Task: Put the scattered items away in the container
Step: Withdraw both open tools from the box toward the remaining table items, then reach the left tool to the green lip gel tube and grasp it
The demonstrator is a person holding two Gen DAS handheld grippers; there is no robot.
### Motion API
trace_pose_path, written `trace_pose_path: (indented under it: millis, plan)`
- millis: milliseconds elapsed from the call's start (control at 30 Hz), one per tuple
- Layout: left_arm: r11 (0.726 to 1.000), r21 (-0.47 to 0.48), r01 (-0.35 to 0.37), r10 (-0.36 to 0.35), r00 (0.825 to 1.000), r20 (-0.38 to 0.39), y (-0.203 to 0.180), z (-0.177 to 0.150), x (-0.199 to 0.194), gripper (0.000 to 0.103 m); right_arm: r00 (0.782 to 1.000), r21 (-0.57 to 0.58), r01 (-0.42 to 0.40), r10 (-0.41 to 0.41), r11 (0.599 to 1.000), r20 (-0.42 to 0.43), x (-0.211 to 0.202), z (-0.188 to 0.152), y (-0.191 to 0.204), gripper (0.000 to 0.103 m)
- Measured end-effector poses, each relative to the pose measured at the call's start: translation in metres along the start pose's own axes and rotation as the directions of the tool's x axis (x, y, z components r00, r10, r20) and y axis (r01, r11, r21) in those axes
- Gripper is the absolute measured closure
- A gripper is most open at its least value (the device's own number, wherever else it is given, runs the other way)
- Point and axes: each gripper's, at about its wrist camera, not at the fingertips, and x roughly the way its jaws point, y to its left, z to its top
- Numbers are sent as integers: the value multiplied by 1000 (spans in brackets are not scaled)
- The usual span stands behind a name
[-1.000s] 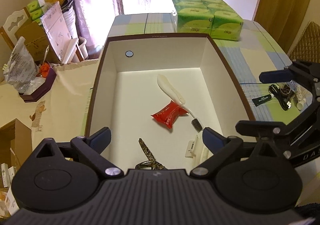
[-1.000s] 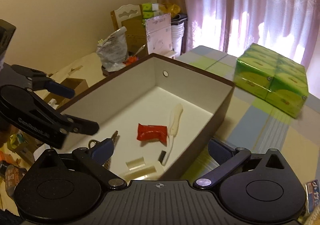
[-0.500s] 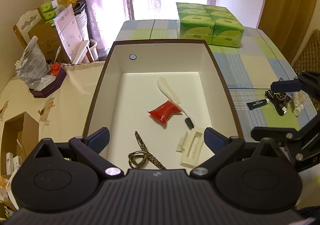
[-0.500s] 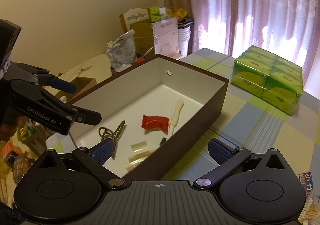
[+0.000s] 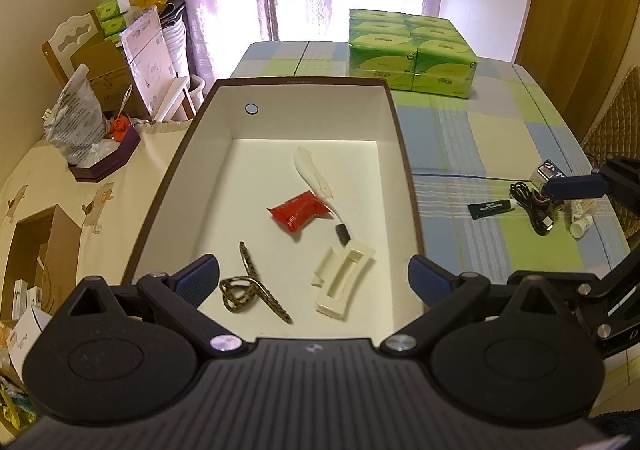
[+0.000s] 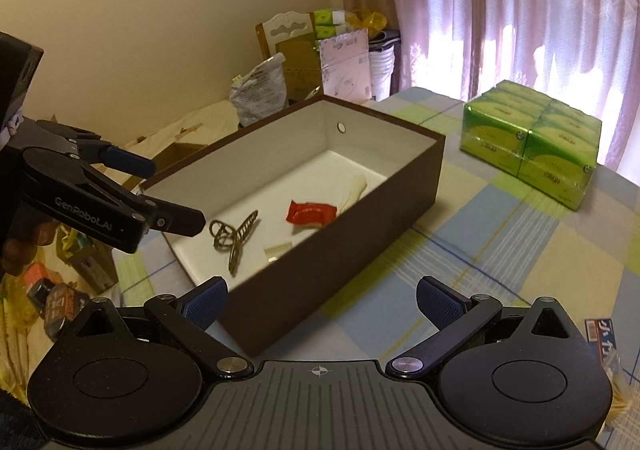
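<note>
Clutter on the side surface at far left, a brown tray [image 5: 105, 166] and a crinkled bag [image 5: 72, 118], is taken to be outside the task. The left gripper [image 5: 314, 276] is held above the near end of the container [image 5: 404, 154], its jaws spread wide and nothing held between them. Inside the container, four items are seen lying on the white floor: a patterned hair claw [image 5: 250, 286] nearest, a cream clip [image 5: 344, 282] beside it, a red packet [image 5: 300, 210] at mid-floor, and a white-handled brush [image 5: 316, 182] touching the packet.

To the right of the container, on the checked tablecloth [image 5: 472, 138], items not yet tidied are seen grouped together: a dark tube [image 5: 492, 207], a black cable [image 5: 534, 206] and a small white bottle [image 5: 581, 226]. The right gripper [image 6: 320, 304] is positioned near the container's outer corner, jaws likewise wide apart and empty.

The step in hand is judged to be the transit between a deposit and the next pick. The next move calls for one gripper to be carried to the remaining group, lowered over a single item, and closed across its narrow dimension. A stack of green tissue packs [image 5: 412, 54] at the far end is presumably to be left.
</note>
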Motion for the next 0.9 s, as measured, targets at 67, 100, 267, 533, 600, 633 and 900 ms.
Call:
trace_pose_path:
  millis: [67,100,267,533,600,633,900]
  plan:
    - [1000,-3,-3,3,1000,2,-8,-3,-5,4,1000,3,0,0,1000,-6,-7,-6,-4,0]
    - [1000,-3,0,0,1000,3,-11,-4,-8,4,1000,6,0,0,1000,-10,-10,-9,-7,0]
    - [999,20,31,-31,1000,3,-34,-13,-19,4,999,25,5,-4,1000,-33,-25,-26,-19,0]
    - [1000,13,23,-23,999,-34,-57,-31,-24,4,997,40,8,-5,999,-74,-39,-46,-33,0]
    - [1000,10,22,-22,999,-40,-62,-35,-25,4,997,41,8,-4,999,-83,-39,-50,-36,0]
    - [1000,9,22,-22,999,-44,-64,-37,-25,4,996,41,9,-5,999,-88,-40,-52,-37,0]
    - [999,11,35,-35,997,-74,-88,-45,-23,4,994,60,30,-24,998,-106,-47,-64,-57,0]
